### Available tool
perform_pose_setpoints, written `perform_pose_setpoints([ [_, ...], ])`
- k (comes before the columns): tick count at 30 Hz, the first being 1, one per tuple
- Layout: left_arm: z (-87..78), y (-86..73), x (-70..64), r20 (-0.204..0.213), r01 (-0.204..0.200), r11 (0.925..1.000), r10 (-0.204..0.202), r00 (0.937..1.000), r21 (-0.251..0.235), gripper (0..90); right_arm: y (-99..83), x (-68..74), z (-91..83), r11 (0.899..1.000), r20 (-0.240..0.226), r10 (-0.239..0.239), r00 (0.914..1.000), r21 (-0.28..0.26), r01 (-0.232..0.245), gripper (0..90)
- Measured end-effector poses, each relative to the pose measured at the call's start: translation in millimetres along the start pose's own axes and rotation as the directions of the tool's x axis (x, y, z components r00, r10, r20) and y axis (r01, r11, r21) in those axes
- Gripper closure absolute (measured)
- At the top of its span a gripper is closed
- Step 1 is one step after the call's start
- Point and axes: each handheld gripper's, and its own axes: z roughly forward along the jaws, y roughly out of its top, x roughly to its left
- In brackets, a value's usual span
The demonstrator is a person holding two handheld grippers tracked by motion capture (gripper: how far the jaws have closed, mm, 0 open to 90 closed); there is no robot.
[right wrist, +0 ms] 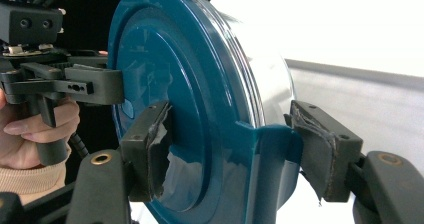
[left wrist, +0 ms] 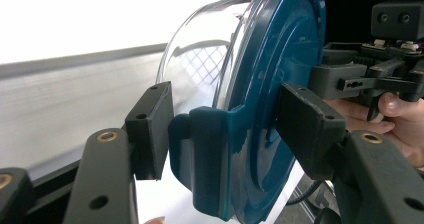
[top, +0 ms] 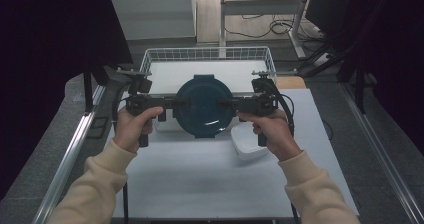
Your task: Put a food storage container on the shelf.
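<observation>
Between my two hand-held grippers: left hand-held gripper (top: 176, 104) and right hand-held gripper (top: 227, 104) each clamp an opposite latch of the lidded container (top: 204, 105), both equally near.

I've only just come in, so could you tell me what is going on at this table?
A person is holding a round clear container with a dark teal lid between two tools, just in front of a white wire basket. The left hand-held gripper and the right hand-held gripper each straddle a clip tab on opposite edges of the lid. The container appears lifted off the white table. A white lidless-looking tub sits beside the right hand.
</observation>
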Motion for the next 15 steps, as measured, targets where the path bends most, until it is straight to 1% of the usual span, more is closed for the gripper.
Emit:
perform_pose_setpoints([
  [1, 0.5, 4.5, 0.1, -0.002, 0.001, 1.0, -0.001, 1.0, -0.004, 40.6, 2.2, -0.6, 0.0, 1.0, -0.001, 0.004, 1.0, 0.0, -0.004, 34.9],
  [2, 0.5, 4.5, 0.1, -0.002, 0.001, 1.0, -0.001, 1.0, -0.004, 40.6, 2.2, -0.6, 0.0, 1.0, -0.001, 0.004, 1.0, 0.0, -0.004, 34.9],
  [5, 1.0, 13.6, 3.1, 0.006, 0.008, 1.0, -0.008, 1.0, -0.005, 40.6, 11.5, -1.8, 0.8, 1.0, 0.002, -0.001, 1.0, -0.007, 0.001, 35.1],
  [7, 1.1, 16.2, 3.6, 0.007, 0.009, 1.0, -0.009, 0.9999, -0.003, 40.6, 14.0, -1.8, 0.9, 1.0, 0.002, 0.002, 1.0, -0.003, -0.002, 35.2],
  [9, 0.7, 23.2, 3.9, 0.006, 0.003, 1.0, -0.002, 1.0, -0.004, 40.6, 21.2, -2.9, 1.3, 1.0, 0.0, -0.004, 1.0, -0.006, 0.004, 35.3],
  [10, 0.7, 23.2, 3.9, 0.006, 0.003, 1.0, -0.002, 1.0, -0.004, 40.6, 21.2, -2.9, 1.3, 1.0, 0.0, -0.004, 1.0, -0.006, 0.004, 35.3],
  [12, 1.2, 27.3, 5.2, 0.006, 0.0, 1.0, 0.0, 1.0, 0.0, 40.6, 26.9, -4.0, 2.3, 1.0, -0.001, -0.005, 1.0, -0.002, 0.005, 35.5],
  [15, 4.2, 34.0, 10.8, 0.013, 0.013, 0.9999, -0.013, 0.9998, 0.002, 40.6, 33.0, -6.8, 4.7, 1.0, 0.002, -0.005, 1.0, 0.001, 0.005, 35.5],
])
